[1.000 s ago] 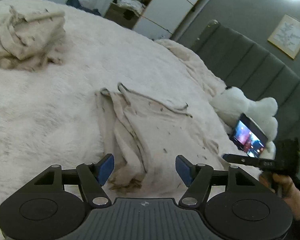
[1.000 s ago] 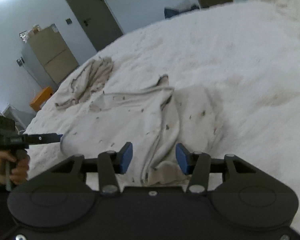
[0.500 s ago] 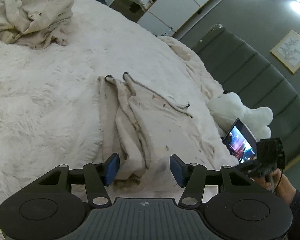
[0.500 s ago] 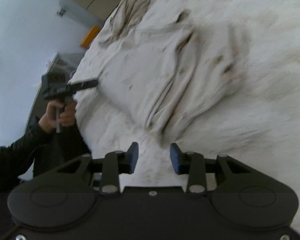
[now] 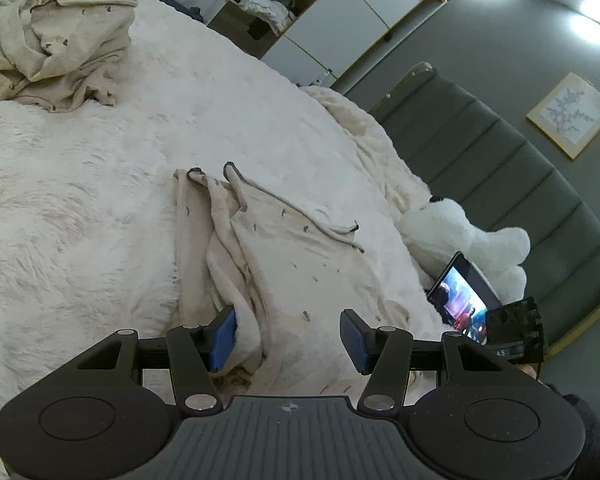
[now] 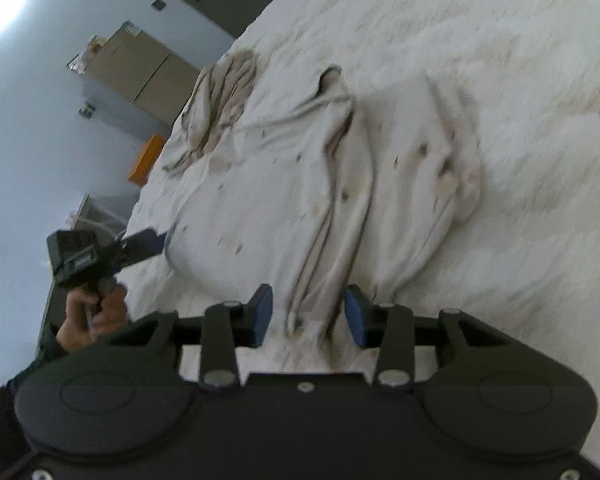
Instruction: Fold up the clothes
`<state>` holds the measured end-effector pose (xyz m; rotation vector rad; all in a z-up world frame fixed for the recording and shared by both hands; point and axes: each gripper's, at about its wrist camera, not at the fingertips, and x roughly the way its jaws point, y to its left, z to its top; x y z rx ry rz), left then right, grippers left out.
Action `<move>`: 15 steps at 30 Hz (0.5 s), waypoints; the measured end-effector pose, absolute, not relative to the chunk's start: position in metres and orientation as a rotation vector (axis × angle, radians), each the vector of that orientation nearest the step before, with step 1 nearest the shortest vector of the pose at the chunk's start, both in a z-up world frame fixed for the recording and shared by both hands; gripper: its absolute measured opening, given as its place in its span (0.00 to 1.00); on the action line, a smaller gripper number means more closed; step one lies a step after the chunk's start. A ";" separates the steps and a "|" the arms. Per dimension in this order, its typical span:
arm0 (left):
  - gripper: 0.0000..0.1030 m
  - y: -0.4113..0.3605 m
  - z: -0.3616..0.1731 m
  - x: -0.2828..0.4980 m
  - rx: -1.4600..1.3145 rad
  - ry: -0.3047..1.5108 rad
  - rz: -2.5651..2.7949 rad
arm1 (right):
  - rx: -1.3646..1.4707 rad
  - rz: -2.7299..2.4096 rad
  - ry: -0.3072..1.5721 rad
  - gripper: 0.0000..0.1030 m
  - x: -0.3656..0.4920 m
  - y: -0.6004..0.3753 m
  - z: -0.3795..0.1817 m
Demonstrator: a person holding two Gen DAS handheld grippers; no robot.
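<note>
Folding has hardly begun: the cream garment lies crumpled just ahead of the half-open left gripper, which grips nothing yet, the right gripper is closing around its bunched edge, and another crumpled garment waits far ahead.

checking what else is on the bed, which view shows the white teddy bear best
The left wrist view: the teddy bear lies in sharp focus at the bed's right edge, against the grey headboard, with a lit tablet leaning on it. The right wrist view does not show the bear.
</note>
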<state>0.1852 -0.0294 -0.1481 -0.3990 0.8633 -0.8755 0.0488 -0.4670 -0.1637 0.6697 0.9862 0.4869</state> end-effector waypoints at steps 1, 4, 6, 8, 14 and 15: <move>0.49 -0.030 -0.148 0.185 -0.386 0.864 -0.874 | 0.670 0.482 0.994 0.03 0.048 -0.468 -0.165; 0.48 -0.035 -0.152 0.182 -0.321 0.879 -0.848 | 0.670 0.450 1.007 0.00 0.047 -0.468 -0.166; 0.49 -0.040 -0.159 0.182 -0.235 0.917 -0.798 | 0.672 0.413 1.006 0.00 0.044 -0.470 -0.167; 0.49 -0.040 -0.164 0.183 -0.235 0.939 -0.787 | 0.691 0.381 1.001 0.00 0.044 -0.469 -0.166; 0.52 -0.039 -0.171 0.184 -0.231 0.972 -0.771 | 0.770 0.278 0.993 0.00 0.029 -0.475 -0.177; 0.52 -0.039 -0.171 0.184 -0.232 0.973 -0.771 | 0.782 0.260 0.988 0.00 0.026 -0.477 -0.177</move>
